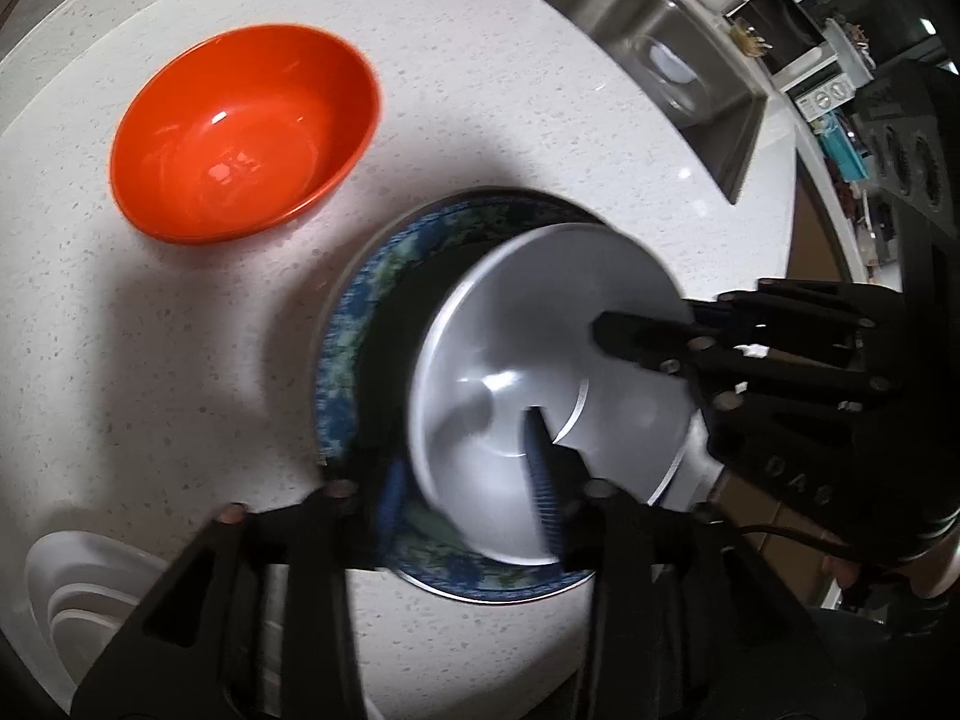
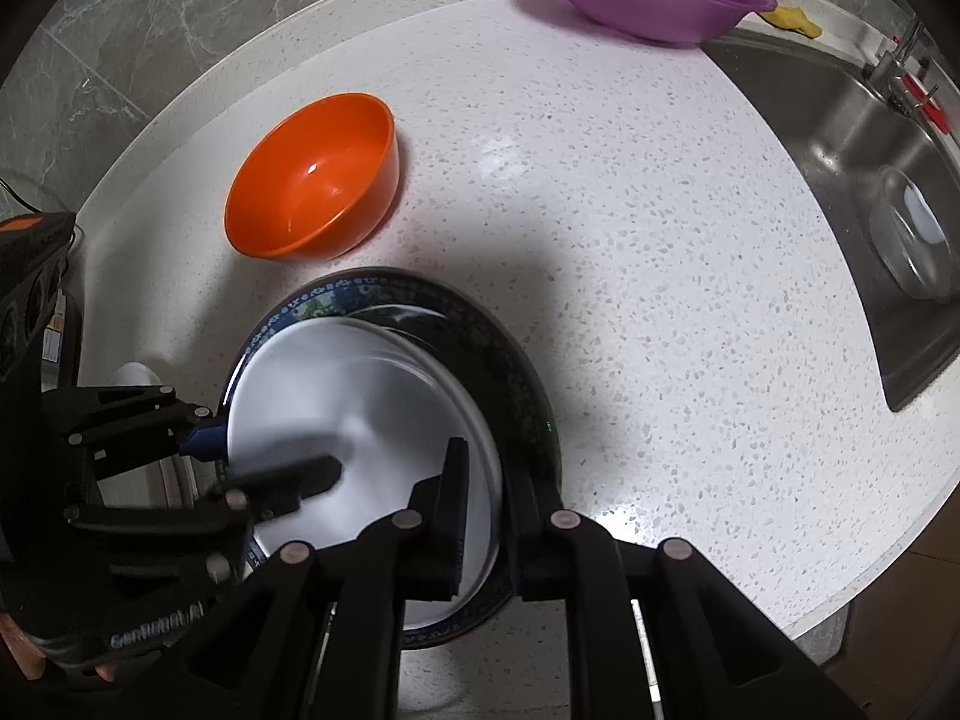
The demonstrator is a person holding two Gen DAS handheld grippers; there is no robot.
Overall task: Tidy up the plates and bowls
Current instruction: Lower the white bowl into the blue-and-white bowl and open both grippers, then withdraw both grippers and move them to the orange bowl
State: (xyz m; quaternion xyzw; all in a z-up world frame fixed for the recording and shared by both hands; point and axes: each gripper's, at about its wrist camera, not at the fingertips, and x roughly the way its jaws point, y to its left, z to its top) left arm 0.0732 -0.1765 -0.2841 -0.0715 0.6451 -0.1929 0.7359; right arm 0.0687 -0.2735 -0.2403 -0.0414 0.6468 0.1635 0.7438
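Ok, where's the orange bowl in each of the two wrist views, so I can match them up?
Left wrist view: the orange bowl sits upper left on the speckled counter, above and left of the blue-patterned plate.
Right wrist view: the orange bowl is left of centre, just above that plate.
Shared landmark: the steel sink, on the right in both.

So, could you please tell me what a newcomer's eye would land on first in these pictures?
Probably the bright orange bowl, standing alone on the speckled white counter. Nearer the cameras, a white bowl sits on a blue patterned plate, with the left gripper and right gripper at its opposite rims. A purple bowl sits beside the steel sink.
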